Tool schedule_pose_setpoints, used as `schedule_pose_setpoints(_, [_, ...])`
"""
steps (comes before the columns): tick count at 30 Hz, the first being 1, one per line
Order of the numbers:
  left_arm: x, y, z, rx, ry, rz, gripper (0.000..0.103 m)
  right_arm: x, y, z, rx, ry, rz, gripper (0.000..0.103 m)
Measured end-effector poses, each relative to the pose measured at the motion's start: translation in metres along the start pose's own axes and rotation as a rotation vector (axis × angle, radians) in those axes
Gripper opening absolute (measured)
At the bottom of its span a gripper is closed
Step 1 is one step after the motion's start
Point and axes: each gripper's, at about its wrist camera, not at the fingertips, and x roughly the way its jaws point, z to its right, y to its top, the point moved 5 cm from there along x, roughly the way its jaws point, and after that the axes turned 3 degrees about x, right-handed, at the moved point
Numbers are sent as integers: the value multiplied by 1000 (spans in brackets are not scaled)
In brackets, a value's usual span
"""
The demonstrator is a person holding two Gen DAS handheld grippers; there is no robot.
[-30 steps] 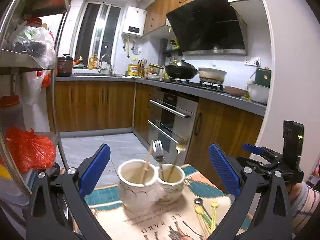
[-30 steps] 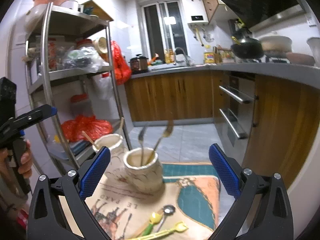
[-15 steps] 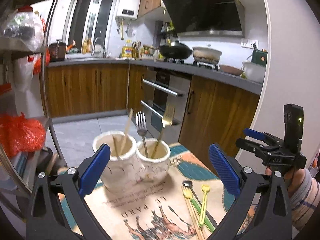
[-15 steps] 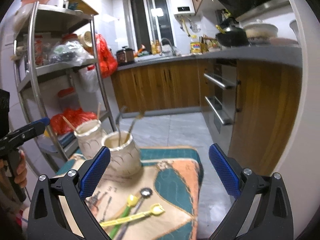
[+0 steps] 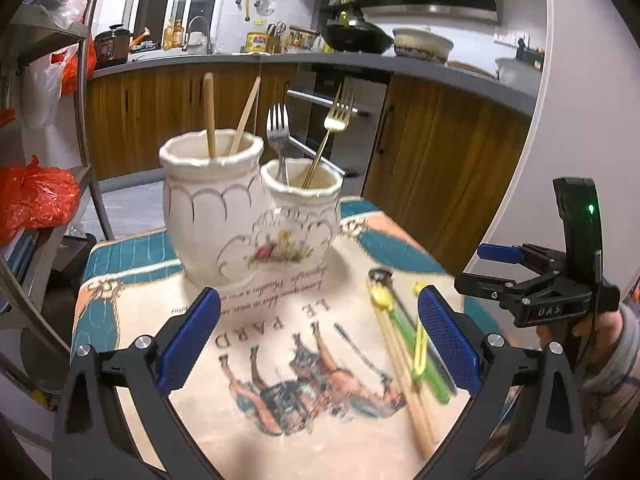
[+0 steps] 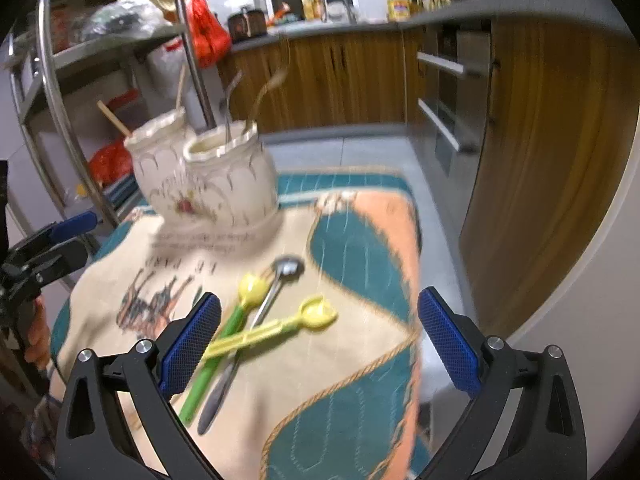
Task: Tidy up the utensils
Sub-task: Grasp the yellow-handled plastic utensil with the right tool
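Note:
A white ceramic double-pot holder (image 5: 240, 216) stands at the back of a small table with a printed cloth (image 5: 280, 344). Its taller pot holds chopsticks (image 5: 209, 114), its shorter pot a silver fork (image 5: 277, 130) and a gold fork (image 5: 338, 114). The holder also shows in the right wrist view (image 6: 208, 176). Loose on the cloth lie a metal spoon (image 6: 286, 270), a green-handled yellow spoon (image 6: 224, 336) and a yellow spoon (image 6: 288, 326); they also show in the left wrist view (image 5: 404, 320). My left gripper (image 5: 318, 332) and right gripper (image 6: 318, 334) are both open and empty above the cloth.
A metal shelf rack (image 6: 64, 80) with red bags (image 5: 36, 196) stands left of the table. Wooden kitchen cabinets (image 5: 436, 160) and an oven (image 6: 448, 108) lie beyond. The table's right edge drops to the tiled floor (image 6: 360, 152).
Both grippers have moved lower and closer to the table and tilted downward. The holder and loose spoons now appear larger. Both stay open and empty.

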Motion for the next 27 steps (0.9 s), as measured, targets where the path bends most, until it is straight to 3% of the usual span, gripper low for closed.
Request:
schedule_pose_setpoints(8, [3, -13, -7, 4, 29, -14, 97, 16, -7, -11, 18, -25, -81, 94])
schedule_pose_setpoints(10, [2, -13, -6, 11, 36, -7, 97, 19, -7, -17, 14, -34, -95, 86])
schedule_pose_setpoints(12, [1, -12, -5, 19, 41, -1, 97, 23, -7, -21, 14, -49, -118, 67])
schedule_pose_setpoints(15, [2, -14, -1, 32, 37, 1, 97, 26, -10, -23, 41, -35, -154, 50])
schedule_pose_setpoints(18, [1, -16, 4, 50, 28, 4, 97, 30, -12, -25, 92, 0, -198, 41])
schedule_pose_setpoints(27, [-2, -18, 12, 55, 4, 13, 97, 46, -15, -26, 212, 57, -269, 39])
